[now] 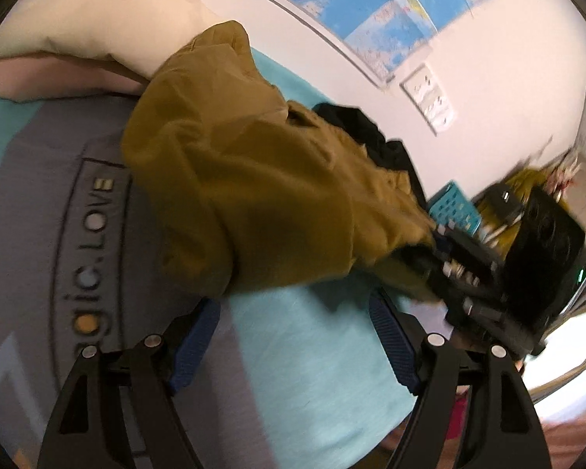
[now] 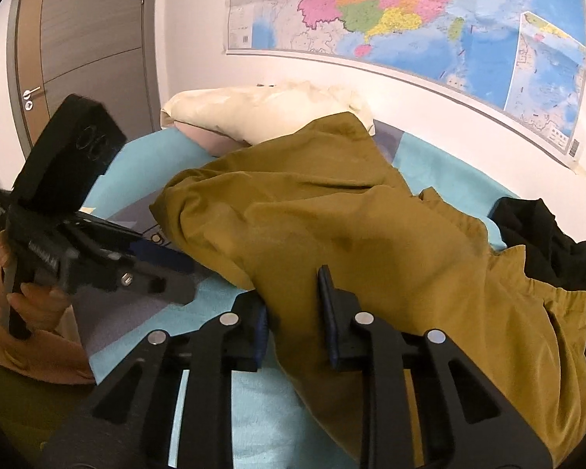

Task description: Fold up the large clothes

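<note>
Covering the scene, a teal and grey bed sheet (image 2: 441, 164); wall map (image 2: 410, 11) behind; mustard garment (image 2: 332, 234) sprawled on the bed, long axis running from cream pillow (image 2: 261, 111) back to the grippers; black clothing (image 2: 547, 234) just beside it; right gripper (image 2: 293, 312) pinching the garment's near edge; left gripper (image 1: 293, 336) spread, holding nothing, over sheet.

Mustard garment (image 2: 332, 234) is being clamped between the right gripper (image 2: 293, 305) pads on the bed (image 2: 254, 410); the left gripper (image 2: 168, 269) is being held beside it.
</note>
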### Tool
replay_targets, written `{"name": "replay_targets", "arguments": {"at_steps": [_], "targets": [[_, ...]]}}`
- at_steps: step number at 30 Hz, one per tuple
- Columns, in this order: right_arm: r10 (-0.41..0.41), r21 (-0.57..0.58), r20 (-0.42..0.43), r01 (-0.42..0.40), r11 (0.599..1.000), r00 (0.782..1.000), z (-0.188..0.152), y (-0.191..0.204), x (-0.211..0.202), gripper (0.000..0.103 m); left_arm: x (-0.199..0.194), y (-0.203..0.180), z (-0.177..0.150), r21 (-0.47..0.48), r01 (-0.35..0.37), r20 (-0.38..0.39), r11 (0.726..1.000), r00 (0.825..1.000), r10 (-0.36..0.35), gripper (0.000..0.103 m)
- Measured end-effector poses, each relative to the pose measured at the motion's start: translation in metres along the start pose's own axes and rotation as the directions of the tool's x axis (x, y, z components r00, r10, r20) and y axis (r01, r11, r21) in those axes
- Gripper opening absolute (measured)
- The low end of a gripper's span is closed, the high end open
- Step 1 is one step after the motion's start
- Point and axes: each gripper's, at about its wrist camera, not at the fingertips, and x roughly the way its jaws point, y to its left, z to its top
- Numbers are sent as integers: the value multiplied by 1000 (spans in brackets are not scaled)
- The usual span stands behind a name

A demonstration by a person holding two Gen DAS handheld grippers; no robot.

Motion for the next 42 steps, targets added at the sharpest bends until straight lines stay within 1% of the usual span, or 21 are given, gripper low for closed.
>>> {"name": "replay_targets", "arguments": {"at_steps": [2,5,9,13,18,20,22,23,24,25,27,30,32,34,35,36,37,39,40,41,42], "targets": [[4,5,-1,-4,1000,1000,-2,1,1,22,2,3,5,-69,14,35,998,999,-11,75],[7,20,5,-8,1000,1000,-4,0,2,22,8,7,9,-142,76,47,987,996,-70,75],[8,32,12,-9,999,1000,-7,-1,3,22,15,10,11,-212,123,65,969,992,-112,75],[1,28,16,-1,1000,1000,-10,1,5,23,19,10,14,-242,155,82,958,987,-139,75],[22,71,27,-24,997,999,-13,-7,6,24,18,10,9,-242,241,111,940,969,-220,76],[23,53,17,-24,998,1000,-15,-2,9,25,15,15,8,-253,279,139,926,958,-250,79],[18,36,1,-18,999,1000,-19,4,13,26,11,21,8,-298,318,179,900,945,-275,80],[16,36,1,-16,999,1000,-20,5,13,26,12,20,10,-303,310,173,901,948,-267,81],[15,36,2,-15,999,1000,-20,6,13,27,14,17,11,-293,284,155,913,956,-248,81],[18,42,4,-18,999,1000,-20,5,13,27,18,9,14,-263,230,123,937,971,-204,81],[26,57,8,-27,998,1000,-21,4,12,27,23,-1,16,-233,162,109,959,984,-139,81],[32,56,9,-33,998,999,-24,7,10,30,29,-2,22,-253,116,127,960,988,-86,80],[50,77,13,-51,996,999,-27,6,5,35,33,2,31,-273,98,152,957,987,-58,80],[107,139,28,-110,984,994,-31,-1,-5,56,41,1,39,-244,48,132,969,991,-16,76],[144,196,55,-152,969,988,-36,-8,-15,57,48,-2,44,-205,1,99,979,995,19,73],[178,251,79,-192,949,981,-42,-16,-25,57,52,-3,46,-182,-41,75,982,996,56,64],[195,292,92,-214,932,976,-48,-21,-33,63,53,-6,46,-161,-69,68,985,994,81,63],[213,405,128,-247,880,969,-68,-38,-56,73,53,-6,46,-149,-73,59,986,995,83,61],[222,489,157,-271,829,962,-86,-53,-73,73,53,-6,46,-141,-78,51,987,995,86,60],[215,532,168,-273,802,962,-96,-61,-83,74,53,-6,47,-134,-83,44,987,995,90,58],[186,601,180,-258,756,966,-115,-73,-100,78,53,-6,47,-128,-91,39,988,995,97,57]]}}
